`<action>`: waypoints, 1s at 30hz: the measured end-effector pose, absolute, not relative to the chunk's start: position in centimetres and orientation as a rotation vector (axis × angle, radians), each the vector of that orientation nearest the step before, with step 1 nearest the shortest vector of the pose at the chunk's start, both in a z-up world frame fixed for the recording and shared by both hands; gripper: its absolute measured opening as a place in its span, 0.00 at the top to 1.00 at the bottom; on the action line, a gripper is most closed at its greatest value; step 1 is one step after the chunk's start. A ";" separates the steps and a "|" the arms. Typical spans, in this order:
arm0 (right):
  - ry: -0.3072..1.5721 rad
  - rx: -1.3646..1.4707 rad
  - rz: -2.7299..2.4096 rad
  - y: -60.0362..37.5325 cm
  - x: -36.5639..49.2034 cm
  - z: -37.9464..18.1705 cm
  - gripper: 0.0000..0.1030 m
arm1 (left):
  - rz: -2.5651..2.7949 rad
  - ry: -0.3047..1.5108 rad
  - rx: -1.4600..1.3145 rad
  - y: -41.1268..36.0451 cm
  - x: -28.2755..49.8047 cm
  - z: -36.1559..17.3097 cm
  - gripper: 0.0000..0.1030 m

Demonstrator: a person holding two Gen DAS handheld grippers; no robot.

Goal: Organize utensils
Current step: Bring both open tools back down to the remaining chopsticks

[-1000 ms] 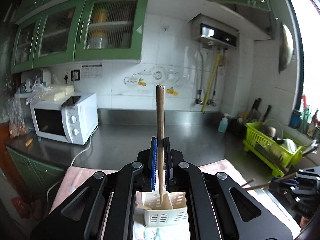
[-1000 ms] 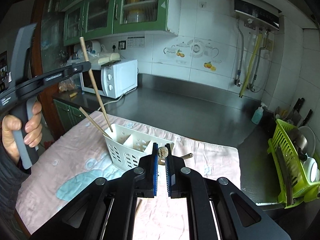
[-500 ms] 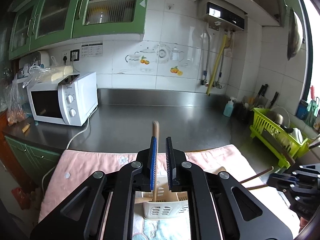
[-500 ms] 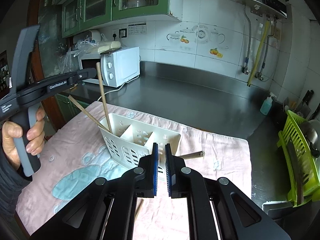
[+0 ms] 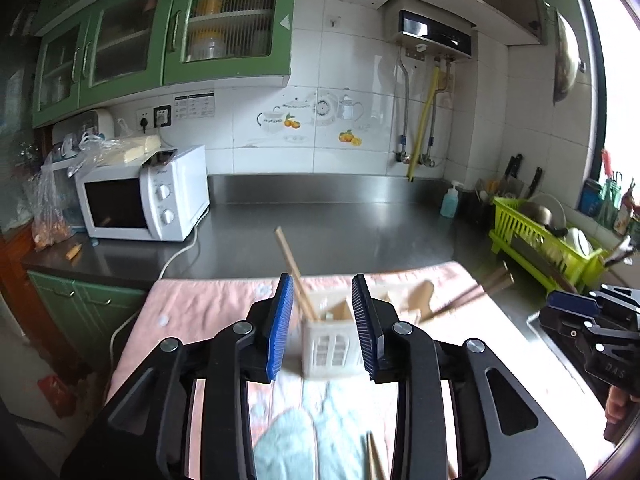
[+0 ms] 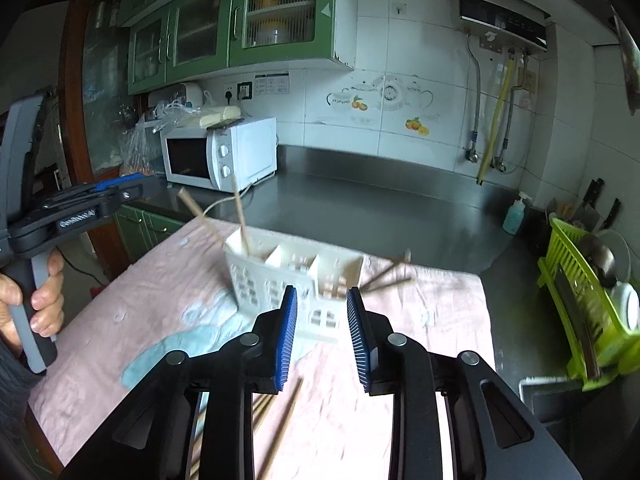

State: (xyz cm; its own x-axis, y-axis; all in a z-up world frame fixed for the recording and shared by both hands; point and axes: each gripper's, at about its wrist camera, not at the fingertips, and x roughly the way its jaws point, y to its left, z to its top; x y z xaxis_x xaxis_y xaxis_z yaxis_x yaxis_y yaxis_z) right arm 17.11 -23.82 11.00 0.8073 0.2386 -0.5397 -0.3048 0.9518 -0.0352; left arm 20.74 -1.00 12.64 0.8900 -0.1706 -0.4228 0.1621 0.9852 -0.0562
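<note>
A white slotted utensil caddy stands on a pink cloth. Two wooden chopsticks lean out of its left compartment; one of them shows just past my left pad. More chopsticks and a wooden spoon stick out of its right end. My left gripper is opening, with nothing between its pads. My right gripper is opening too, also with nothing between its pads. Loose chopsticks lie on the cloth below.
A white microwave stands at the back left of the steel counter. A green dish rack with dishes is at the right, near a soap bottle. A hand holds the left gripper's handle.
The left gripper let go of its upright chopstick, which now leans in the caddy. The right gripper's stick is out of its jaws. Both jaws have spread, and both grippers sank towards the cloth.
</note>
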 end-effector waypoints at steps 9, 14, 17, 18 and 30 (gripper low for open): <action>0.632 -0.064 0.301 -23.2 10.4 5.6 0.75 | -0.173 0.513 -0.009 0.4 12.9 8.1 0.70; 0.680 -0.063 0.279 -22.5 7.4 1.7 0.75 | -0.172 0.563 0.003 0.4 9.7 4.3 0.70; 0.726 -0.048 0.276 -22.0 6.3 -0.8 0.75 | -0.189 0.618 -0.018 0.4 8.4 1.8 0.70; 0.739 -0.041 0.273 -21.9 6.0 -1.6 0.75 | -0.192 0.631 -0.026 0.4 8.2 1.2 0.70; 0.831 -0.019 0.236 -21.4 5.3 -7.2 0.75 | -0.265 0.786 -0.029 -1.9 6.6 -6.1 0.70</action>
State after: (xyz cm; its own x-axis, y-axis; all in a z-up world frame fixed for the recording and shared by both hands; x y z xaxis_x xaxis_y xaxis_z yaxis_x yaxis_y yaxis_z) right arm 5.30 -21.43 -7.20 0.6497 0.2001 -0.7334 -0.2149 0.9737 0.0753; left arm 6.62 -1.87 -6.05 0.6753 -0.2464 -0.6952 0.2247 0.9665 -0.1243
